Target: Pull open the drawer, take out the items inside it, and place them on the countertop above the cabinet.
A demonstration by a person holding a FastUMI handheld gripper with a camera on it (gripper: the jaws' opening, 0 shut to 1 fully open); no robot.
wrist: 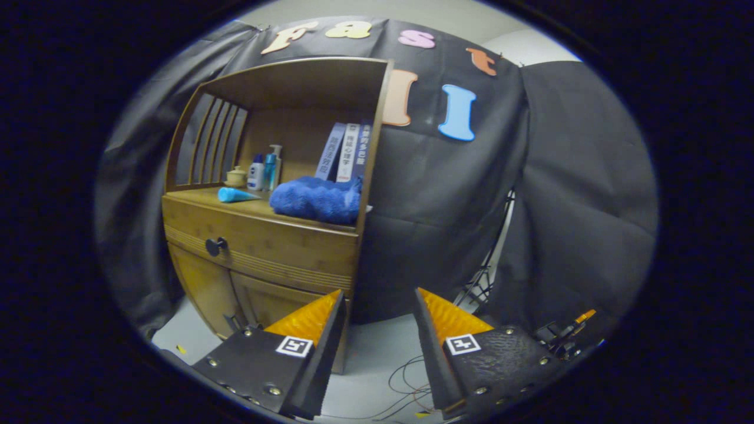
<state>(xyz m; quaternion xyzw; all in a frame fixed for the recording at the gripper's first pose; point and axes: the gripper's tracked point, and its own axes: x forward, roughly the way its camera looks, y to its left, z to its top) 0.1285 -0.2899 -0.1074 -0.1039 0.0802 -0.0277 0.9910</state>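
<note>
A wooden cabinet (194,288) stands ahead and to the left of my fingers. Its drawer (265,244) is closed, with a dark round knob (215,245) near its left end. On the countertop (250,208) above the drawer lie a blue cone-shaped item (235,195) and a blue fluffy towel (318,199). My gripper (378,297) is open with nothing between its fingers. It sits well back from the cabinet, off its right corner, and the knob is far to the left of the left finger.
At the back of the shelf stand a small cup (236,176), two or three bottles (265,171) and some upright books (344,152). Two lower doors (259,300) sit under the drawer. Cables (406,377) lie on the pale floor, and a stand's legs (484,277) are to the right.
</note>
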